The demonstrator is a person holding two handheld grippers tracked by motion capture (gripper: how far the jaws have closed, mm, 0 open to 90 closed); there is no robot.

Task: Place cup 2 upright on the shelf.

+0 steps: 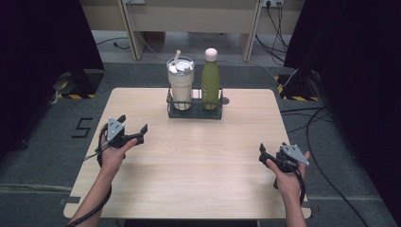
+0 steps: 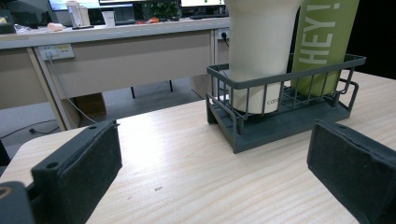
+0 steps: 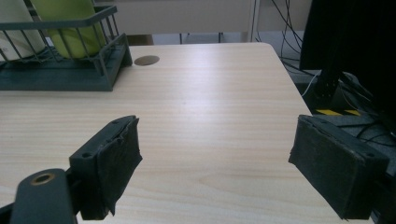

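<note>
A dark wire rack (image 1: 195,112) stands at the back middle of the light wooden table (image 1: 198,161). In it stand a cream tumbler (image 1: 180,85) with a lid and straw and, to its right, a green bottle (image 1: 210,82) with a pale cap. My left gripper (image 1: 134,123) hovers at the table's left side, open and holding nothing. My right gripper (image 1: 273,150) is at the front right, also open with nothing in it. The left gripper view has the rack (image 2: 280,128), tumbler (image 2: 259,51) and bottle (image 2: 322,42) ahead of the left gripper (image 2: 215,172). The right gripper (image 3: 215,163) faces bare tabletop, with the rack (image 3: 56,77) far left.
A small round hole (image 1: 225,100) sits in the tabletop just right of the rack. The table's right edge (image 3: 289,79) is close to my right gripper. Cables (image 1: 321,123) lie on the floor to the right, and a desk (image 2: 116,51) stands beyond the table.
</note>
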